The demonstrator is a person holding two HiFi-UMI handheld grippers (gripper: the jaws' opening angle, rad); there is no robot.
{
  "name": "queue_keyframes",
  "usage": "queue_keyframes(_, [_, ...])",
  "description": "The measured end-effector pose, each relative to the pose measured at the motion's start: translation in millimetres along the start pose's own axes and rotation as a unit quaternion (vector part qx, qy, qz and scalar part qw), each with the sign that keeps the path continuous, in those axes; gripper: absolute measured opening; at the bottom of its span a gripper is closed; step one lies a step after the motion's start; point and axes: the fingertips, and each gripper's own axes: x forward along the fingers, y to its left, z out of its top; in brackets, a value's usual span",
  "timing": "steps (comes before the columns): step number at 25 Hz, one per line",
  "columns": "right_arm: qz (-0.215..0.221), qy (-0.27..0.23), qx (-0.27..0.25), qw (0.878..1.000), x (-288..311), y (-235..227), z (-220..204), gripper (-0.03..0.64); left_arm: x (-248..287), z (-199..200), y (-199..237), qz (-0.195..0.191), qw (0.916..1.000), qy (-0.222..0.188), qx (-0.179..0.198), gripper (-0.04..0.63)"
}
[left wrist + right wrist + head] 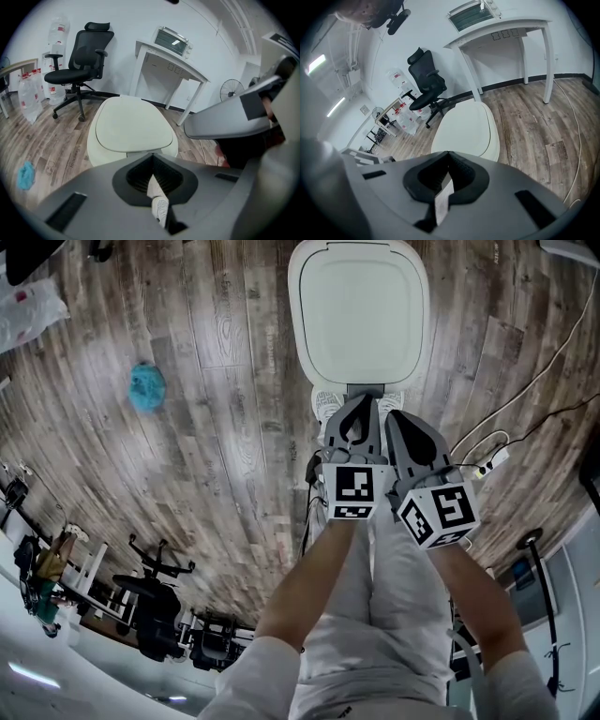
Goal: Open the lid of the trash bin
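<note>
White trash bin (359,310) sits just beyond left gripper (362,399) and right gripper (394,414).

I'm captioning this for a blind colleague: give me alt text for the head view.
Seen from above, a white trash bin with its lid shut stands on a wood floor, and the person's left gripper and right gripper hang side by side just short of it, jaws together. A teal crumpled object lies to the left.

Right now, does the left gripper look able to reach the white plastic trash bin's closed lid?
Probably yes: the left gripper hangs just short of the white plastic trash bin's closed lid, with nothing between them. Its fingers are shut, though.
</note>
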Motion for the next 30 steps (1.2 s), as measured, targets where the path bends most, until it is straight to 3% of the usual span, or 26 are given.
queue_keyframes(30, [-0.002, -0.001, 0.005, 1.0, -3.0, 3.3, -7.0, 0.017, 1.3, -2.7, -1.2, -0.004, 0.9999, -0.014, -0.003, -0.002])
